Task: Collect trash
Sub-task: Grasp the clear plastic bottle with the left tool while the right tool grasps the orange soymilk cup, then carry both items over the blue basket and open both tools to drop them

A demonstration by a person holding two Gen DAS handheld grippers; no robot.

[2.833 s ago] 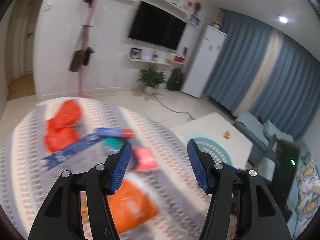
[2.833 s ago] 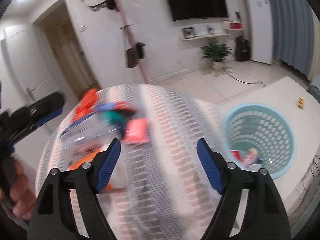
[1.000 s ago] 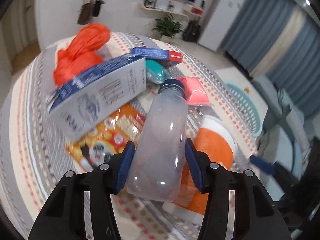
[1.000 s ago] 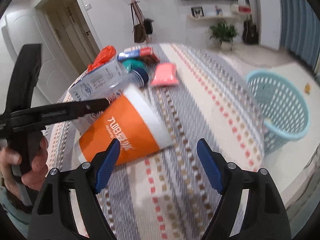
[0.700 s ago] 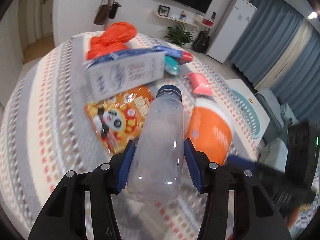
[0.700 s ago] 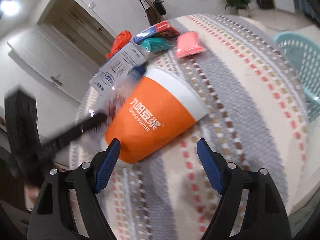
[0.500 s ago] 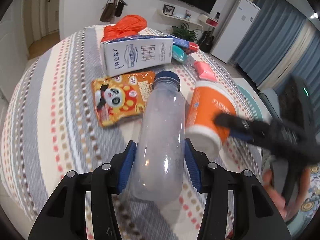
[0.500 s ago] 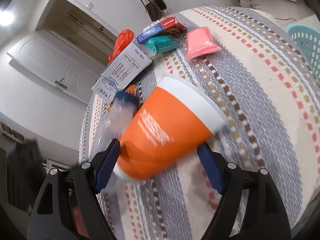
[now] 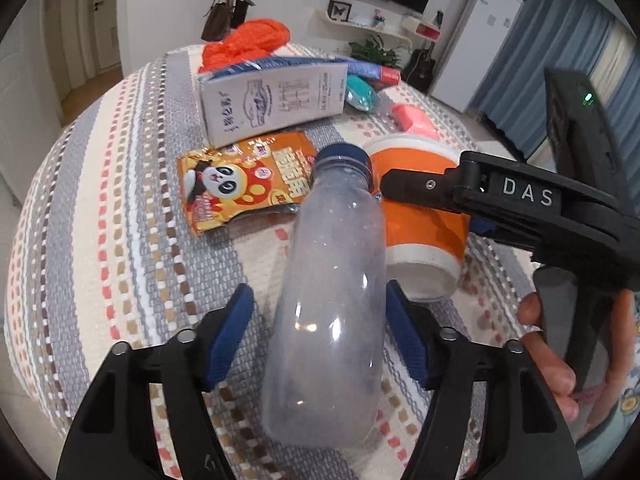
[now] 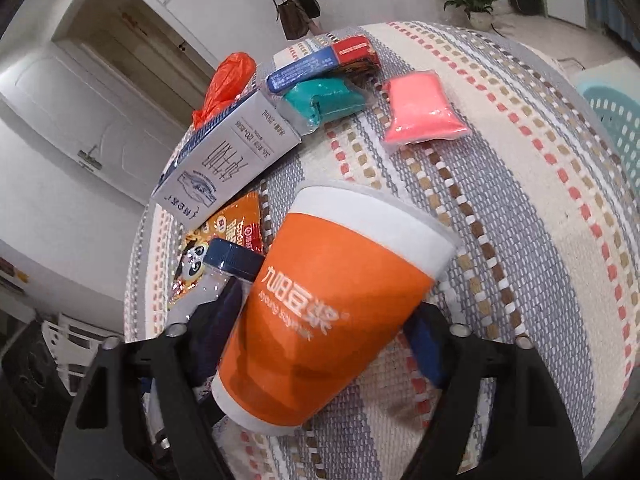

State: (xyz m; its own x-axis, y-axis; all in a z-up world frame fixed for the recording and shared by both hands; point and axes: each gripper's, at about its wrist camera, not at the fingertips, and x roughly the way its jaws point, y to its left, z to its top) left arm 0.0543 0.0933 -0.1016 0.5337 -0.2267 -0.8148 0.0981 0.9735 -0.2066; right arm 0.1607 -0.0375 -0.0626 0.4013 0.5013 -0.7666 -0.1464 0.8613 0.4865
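Note:
My left gripper (image 9: 316, 332) is shut on a clear plastic bottle (image 9: 332, 296) with a blue cap, held over the striped tablecloth (image 9: 120, 208). My right gripper (image 10: 320, 340) is shut on an orange and white paper cup (image 10: 332, 304), which also shows in the left wrist view (image 9: 424, 220). The bottle's cap (image 10: 232, 260) sits just left of the cup. The right gripper's arm crosses the right side of the left wrist view.
On the cloth lie a panda snack packet (image 9: 240, 180), a white milk carton (image 9: 276, 100), an orange plastic bag (image 9: 248, 40), a teal packet (image 10: 328, 100), a pink packet (image 10: 420, 108) and a blue-red box (image 10: 324, 60). A light blue basket (image 10: 616, 120) stands at the right.
My right gripper has closed on the orange cup. My left gripper still holds the bottle and has shifted little. The two grippers are now side by side.

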